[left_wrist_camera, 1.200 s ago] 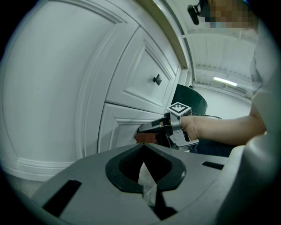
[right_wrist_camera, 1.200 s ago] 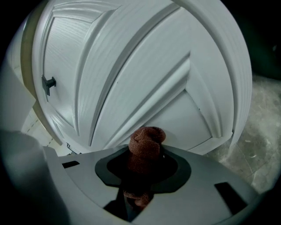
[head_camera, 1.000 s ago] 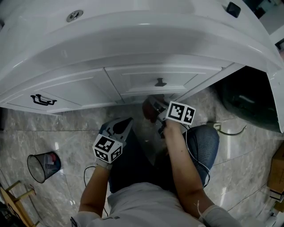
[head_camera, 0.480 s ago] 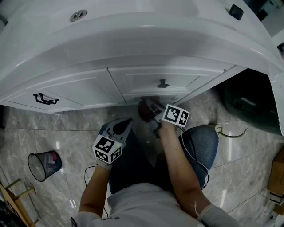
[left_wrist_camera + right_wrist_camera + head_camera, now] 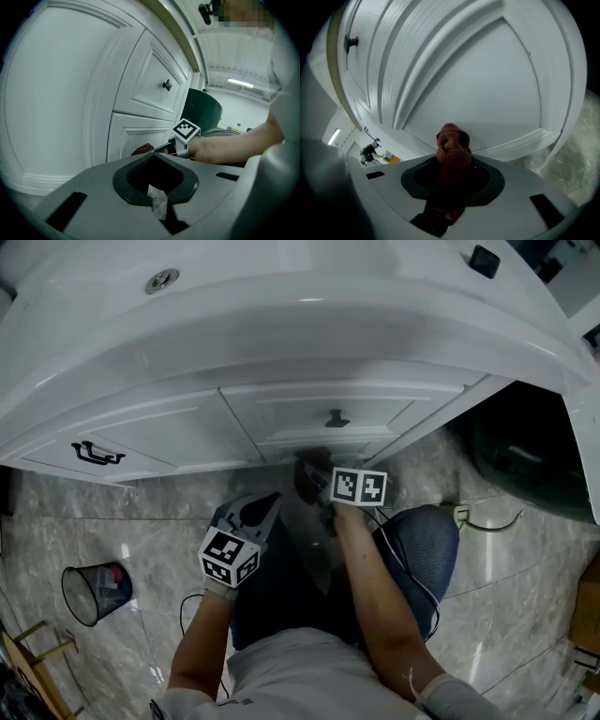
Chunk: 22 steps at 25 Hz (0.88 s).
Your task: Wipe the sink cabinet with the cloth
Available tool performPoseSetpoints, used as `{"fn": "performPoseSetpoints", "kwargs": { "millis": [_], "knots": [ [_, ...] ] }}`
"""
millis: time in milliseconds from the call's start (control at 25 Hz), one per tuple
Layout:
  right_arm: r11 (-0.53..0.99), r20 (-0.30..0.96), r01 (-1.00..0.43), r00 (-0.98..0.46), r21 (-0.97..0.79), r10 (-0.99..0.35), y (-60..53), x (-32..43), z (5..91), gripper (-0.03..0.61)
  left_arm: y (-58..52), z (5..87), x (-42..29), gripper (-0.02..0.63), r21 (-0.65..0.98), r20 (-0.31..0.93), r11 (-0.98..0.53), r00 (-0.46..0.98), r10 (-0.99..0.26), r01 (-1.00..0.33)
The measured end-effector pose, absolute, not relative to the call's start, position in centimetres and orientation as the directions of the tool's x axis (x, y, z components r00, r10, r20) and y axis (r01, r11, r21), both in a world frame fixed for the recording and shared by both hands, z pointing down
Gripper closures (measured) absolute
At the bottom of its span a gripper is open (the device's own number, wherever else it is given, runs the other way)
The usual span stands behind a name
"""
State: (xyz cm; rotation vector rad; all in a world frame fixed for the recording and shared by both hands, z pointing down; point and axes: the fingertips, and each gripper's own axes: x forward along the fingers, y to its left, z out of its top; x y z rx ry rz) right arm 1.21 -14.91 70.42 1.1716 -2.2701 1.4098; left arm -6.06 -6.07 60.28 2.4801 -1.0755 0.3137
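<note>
The white sink cabinet fills the top of the head view, with a dark drawer knob. My right gripper is low under the drawer, shut on a reddish-brown cloth. In the right gripper view the bunched cloth sticks out of the jaws just in front of the lower door panel. My left gripper hangs lower left of it, away from the cabinet, shut with nothing in it. From the left gripper view I see the cloth near the door's bottom.
A dark pull handle is on the cabinet's left door. A small wire bin stands on the marble floor at left. A dark round bin sits right of the cabinet. The person's knees are close below the grippers.
My right gripper has slid to the left along the cabinet's lower part with the cloth in it. The left gripper has stayed where it was.
</note>
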Motion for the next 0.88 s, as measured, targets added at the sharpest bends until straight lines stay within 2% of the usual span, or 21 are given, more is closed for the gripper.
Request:
{"fn": "performPoseSetpoints", "kwargs": {
  "millis": [160,360,640,880],
  "knots": [
    [0.439,0.613,-0.699,-0.711,-0.564,-0.344,-13.6,-1.4,68.5,0.449,-6.5,59.1,-6.1,0.603,0.276,0.339,-0.605,0.665,-0.666,-0.747],
    [0.66,0.643,-0.615,-0.723,-0.431,-0.254,-11.1,-2.1,63.7,0.449,-7.0,56.7,-5.1,0.603,0.251,0.317,-0.627,0.674,-0.667,-0.738],
    [0.732,0.495,-0.589,-0.775,-0.343,-0.393,-10.3,0.3,55.4,0.449,-8.1,51.0,-3.5,0.603,0.222,0.271,-0.654,0.69,-0.671,-0.723],
    [0.798,0.306,-0.511,-0.853,-0.319,-0.423,-9.0,1.8,45.9,0.449,-7.1,43.9,-2.1,0.603,0.222,0.283,-0.651,0.687,-0.669,-0.726]
  ]
}}
